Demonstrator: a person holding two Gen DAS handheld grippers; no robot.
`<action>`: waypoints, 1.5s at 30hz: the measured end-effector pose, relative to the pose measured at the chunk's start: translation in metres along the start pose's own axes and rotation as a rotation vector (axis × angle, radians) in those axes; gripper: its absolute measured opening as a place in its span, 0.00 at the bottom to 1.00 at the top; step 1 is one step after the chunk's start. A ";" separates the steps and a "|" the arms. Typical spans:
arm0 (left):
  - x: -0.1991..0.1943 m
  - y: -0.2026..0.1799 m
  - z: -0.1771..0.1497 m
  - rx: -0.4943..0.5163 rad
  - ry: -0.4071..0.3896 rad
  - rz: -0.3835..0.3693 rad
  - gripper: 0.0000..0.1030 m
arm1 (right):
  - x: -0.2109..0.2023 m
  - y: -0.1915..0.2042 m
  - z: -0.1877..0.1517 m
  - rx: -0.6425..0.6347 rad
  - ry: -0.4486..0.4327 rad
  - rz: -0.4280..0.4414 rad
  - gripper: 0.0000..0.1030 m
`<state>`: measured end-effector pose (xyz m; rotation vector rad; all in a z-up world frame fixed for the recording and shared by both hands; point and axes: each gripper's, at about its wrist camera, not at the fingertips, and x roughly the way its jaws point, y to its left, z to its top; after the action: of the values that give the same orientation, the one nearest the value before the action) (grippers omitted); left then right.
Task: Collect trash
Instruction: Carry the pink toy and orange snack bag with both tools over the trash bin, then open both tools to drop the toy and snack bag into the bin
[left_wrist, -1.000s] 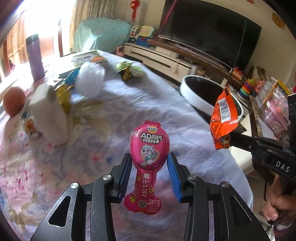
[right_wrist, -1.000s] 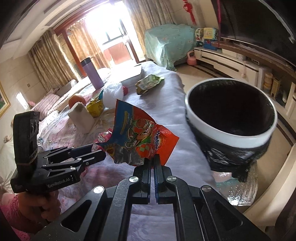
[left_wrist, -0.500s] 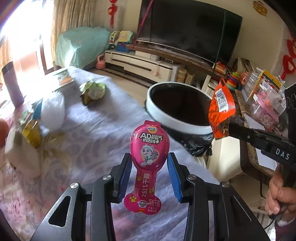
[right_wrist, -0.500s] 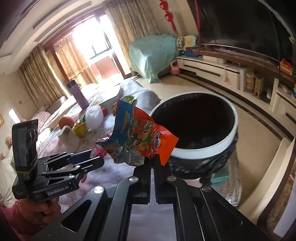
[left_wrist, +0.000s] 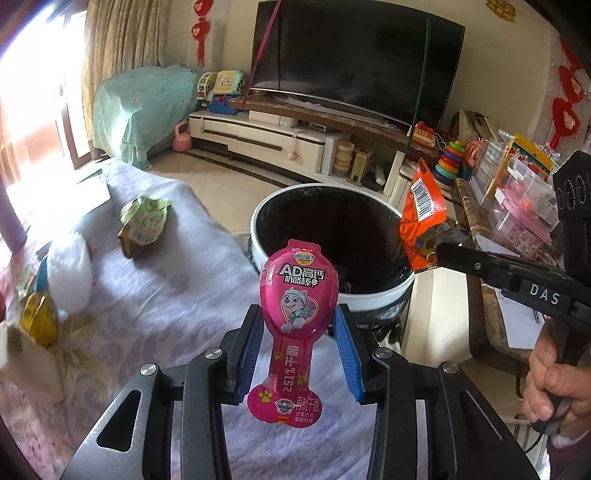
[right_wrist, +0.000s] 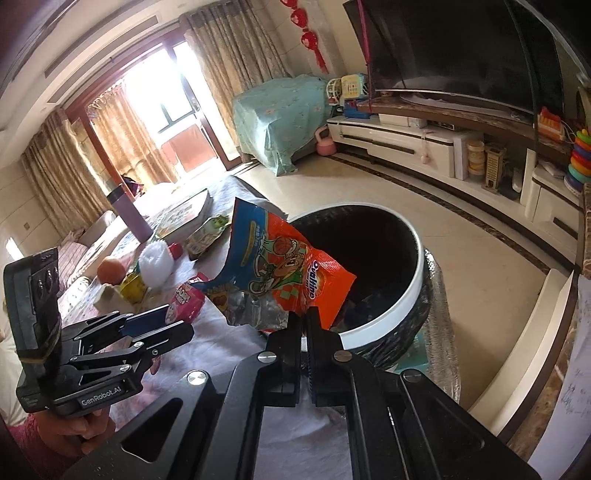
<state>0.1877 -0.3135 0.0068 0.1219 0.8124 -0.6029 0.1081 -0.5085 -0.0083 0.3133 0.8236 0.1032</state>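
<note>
My left gripper (left_wrist: 299, 314) is shut on a pink spoon-shaped snack wrapper (left_wrist: 299, 291), which stands upright between the blue pads. Just beyond it, past the table's end, stands a round bin (left_wrist: 376, 295) with a white rim and a black liner. My right gripper (right_wrist: 304, 314) is shut on a crumpled orange and blue snack bag (right_wrist: 291, 269), held at the bin's (right_wrist: 384, 321) near rim. In the left wrist view that orange bag (left_wrist: 421, 218) hangs over the bin's right edge from the right gripper (left_wrist: 439, 251). The right wrist view shows the left gripper (right_wrist: 173, 317) with its pink wrapper (right_wrist: 186, 297) lower left.
On the cloth-covered table (left_wrist: 166, 314) lie a green wrapper (left_wrist: 142, 225), a white fluffy ball (left_wrist: 70, 273) and a yellow wrapper (left_wrist: 37, 321). A purple tumbler (right_wrist: 129, 214) and an orange fruit (right_wrist: 110, 269) stand farther back. A cluttered side table (left_wrist: 517, 221) is right of the bin.
Both grippers have moved along the table toward the bin, which now sits closer and more central in both views. Each keeps its grip on its wrapper.
</note>
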 end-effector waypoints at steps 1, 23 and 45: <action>0.003 -0.001 0.002 0.001 0.000 -0.002 0.37 | 0.001 -0.002 0.001 0.003 0.002 -0.003 0.02; 0.058 -0.007 0.039 0.013 0.026 -0.005 0.37 | 0.027 -0.028 0.022 0.031 0.049 -0.024 0.02; 0.094 -0.004 0.060 0.005 0.073 -0.018 0.43 | 0.052 -0.047 0.034 0.082 0.095 -0.021 0.09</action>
<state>0.2744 -0.3791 -0.0183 0.1417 0.8837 -0.6202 0.1676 -0.5498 -0.0381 0.3791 0.9262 0.0654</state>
